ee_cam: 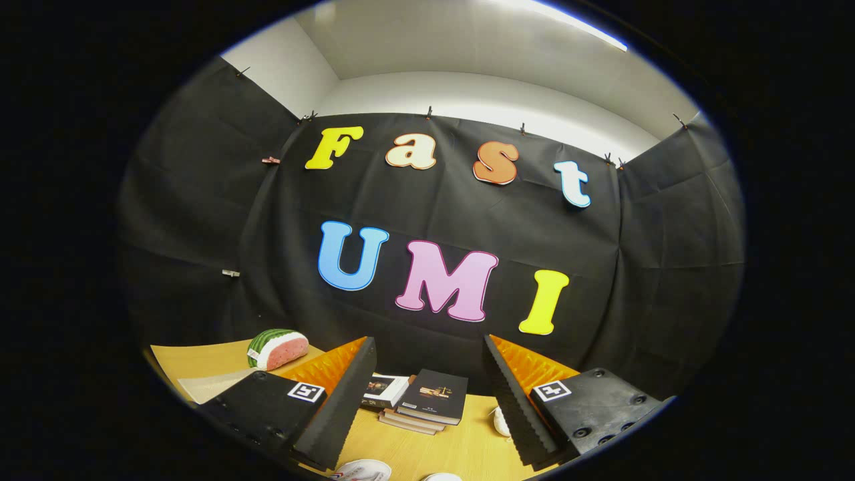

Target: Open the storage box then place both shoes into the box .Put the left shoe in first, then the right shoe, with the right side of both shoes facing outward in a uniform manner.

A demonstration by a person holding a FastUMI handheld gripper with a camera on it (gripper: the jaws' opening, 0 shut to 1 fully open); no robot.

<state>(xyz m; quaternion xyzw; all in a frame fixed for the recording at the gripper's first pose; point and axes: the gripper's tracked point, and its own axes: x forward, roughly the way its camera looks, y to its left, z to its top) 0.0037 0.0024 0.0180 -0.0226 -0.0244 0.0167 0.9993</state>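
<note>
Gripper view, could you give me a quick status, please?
Tool open, holding nothing. White shoes low between fingers, untouched. Stack of books just ahead on table.

books (422,399) on table (461,447) beyond the open tool (427,401), watermelon slice (279,349) far left

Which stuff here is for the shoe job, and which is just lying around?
For the job: white shoes, just glimpsed low between the fingers; the tool, open, holding nothing.
Just lying about: watermelon slice, stack of books on the table.
</note>
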